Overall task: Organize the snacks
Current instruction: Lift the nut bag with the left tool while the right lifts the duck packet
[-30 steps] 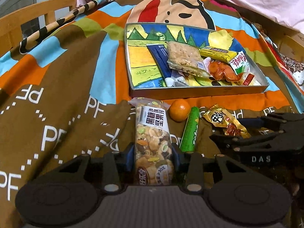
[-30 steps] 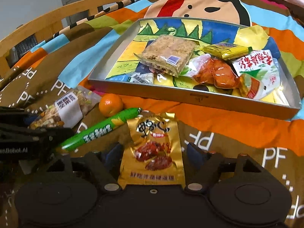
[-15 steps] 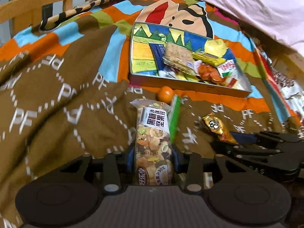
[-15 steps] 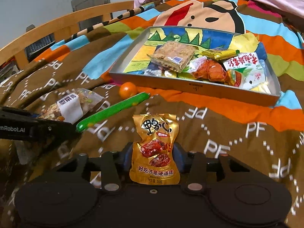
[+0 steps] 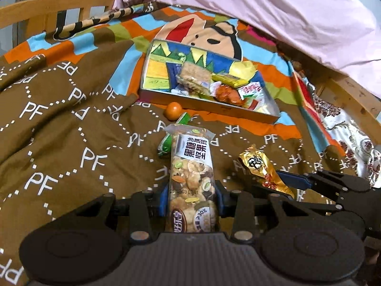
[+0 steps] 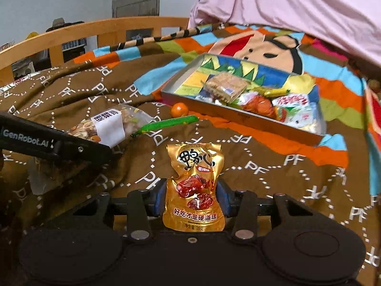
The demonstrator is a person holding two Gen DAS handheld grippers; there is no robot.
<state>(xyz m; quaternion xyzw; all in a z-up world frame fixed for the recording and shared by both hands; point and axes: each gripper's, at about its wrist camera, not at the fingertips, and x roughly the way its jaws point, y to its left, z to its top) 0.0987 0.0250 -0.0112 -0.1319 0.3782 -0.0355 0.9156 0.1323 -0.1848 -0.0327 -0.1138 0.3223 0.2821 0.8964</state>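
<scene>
Both grippers have lifted and drawn back from the tray since a second ago, each carrying its snack. The left gripper has its fingers closed on the nut bar; the right gripper pinches the gold pouch. The tray near the bed's far edge holds several snacks; an orange and green stick lie on the blanket before it.
</scene>
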